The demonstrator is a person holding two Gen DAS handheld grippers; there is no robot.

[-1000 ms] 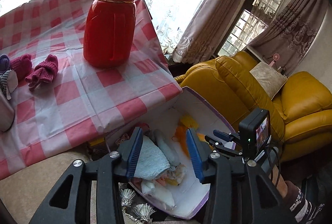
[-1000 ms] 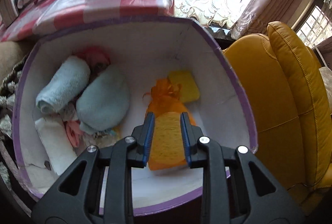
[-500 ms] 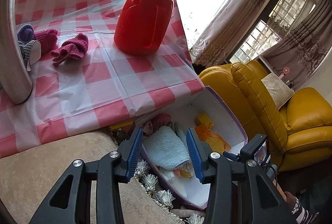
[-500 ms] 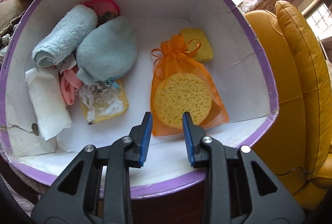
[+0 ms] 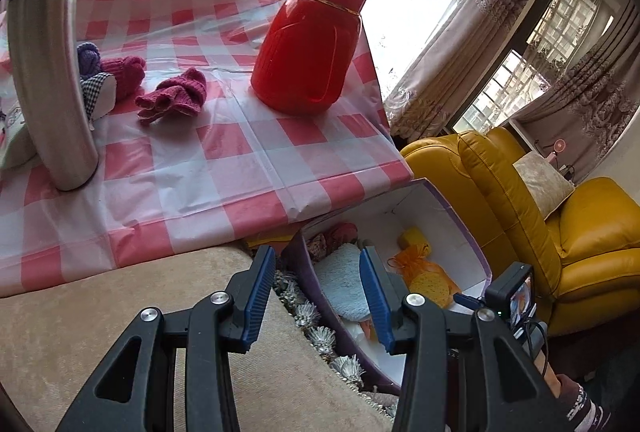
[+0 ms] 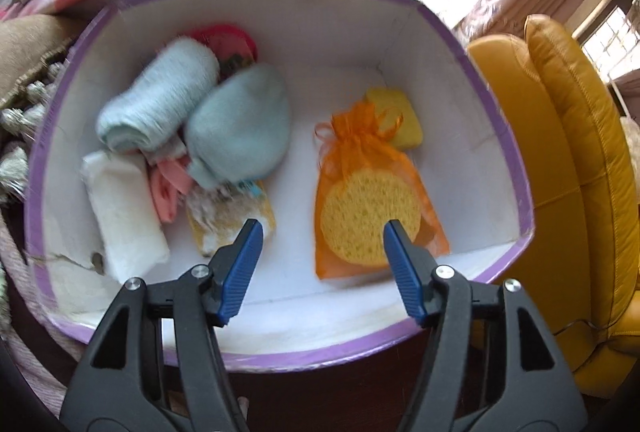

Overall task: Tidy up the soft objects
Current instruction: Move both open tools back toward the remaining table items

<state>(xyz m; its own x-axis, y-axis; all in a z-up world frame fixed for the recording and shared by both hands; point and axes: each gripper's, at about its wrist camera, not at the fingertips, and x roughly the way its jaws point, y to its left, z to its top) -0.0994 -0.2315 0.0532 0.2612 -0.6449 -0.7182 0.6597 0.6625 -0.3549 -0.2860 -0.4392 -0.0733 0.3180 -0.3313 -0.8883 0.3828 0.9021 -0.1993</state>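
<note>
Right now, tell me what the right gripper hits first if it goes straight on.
Probably the box's white floor, in the bare strip left of the orange bag. The right gripper is open and empty; depth is unclear.

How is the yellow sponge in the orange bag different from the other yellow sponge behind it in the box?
The round sponge sits inside a see-through orange bag tied at the neck; the blocky sponge lies bare. The round sponge looks flat and pitted; the blocky sponge looks thicker and smoother. The round one lies nearer the camera, the blocky one by the far wall. Both are yellow and lie in the purple-rimmed box.
</note>
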